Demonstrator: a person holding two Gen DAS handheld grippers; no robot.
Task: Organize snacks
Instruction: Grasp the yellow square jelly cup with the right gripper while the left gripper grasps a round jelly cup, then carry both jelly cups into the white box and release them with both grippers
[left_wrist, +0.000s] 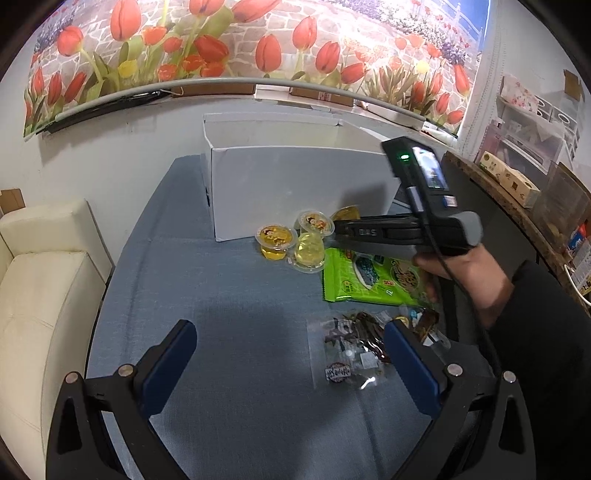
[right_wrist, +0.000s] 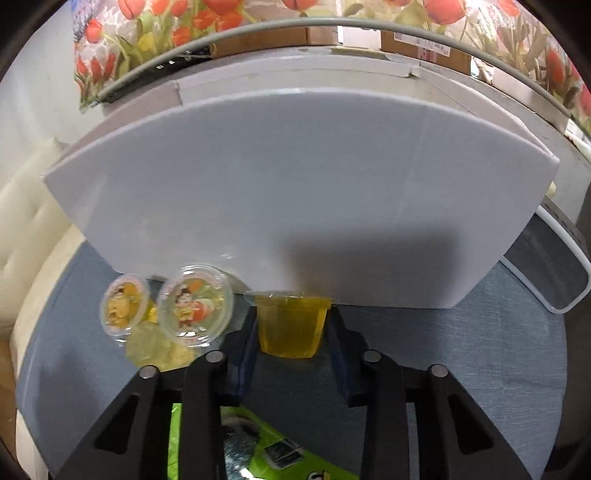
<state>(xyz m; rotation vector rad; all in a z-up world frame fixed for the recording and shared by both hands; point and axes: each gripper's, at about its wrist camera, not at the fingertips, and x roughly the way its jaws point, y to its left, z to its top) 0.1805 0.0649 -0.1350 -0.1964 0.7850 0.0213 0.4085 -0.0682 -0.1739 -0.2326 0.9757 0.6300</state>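
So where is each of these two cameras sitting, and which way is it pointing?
Left wrist: sits on the left gripper, looking forward over the blue table at the white box; its open fingers and the person's right hand show.
Right wrist: sits on the right gripper, close to the box; its fingers flank a yellow jelly cup.
Shared: box, jelly cups, green packet.

Left wrist high, far; right wrist low, close; both face white box (left_wrist: 295, 184) (right_wrist: 288, 199).
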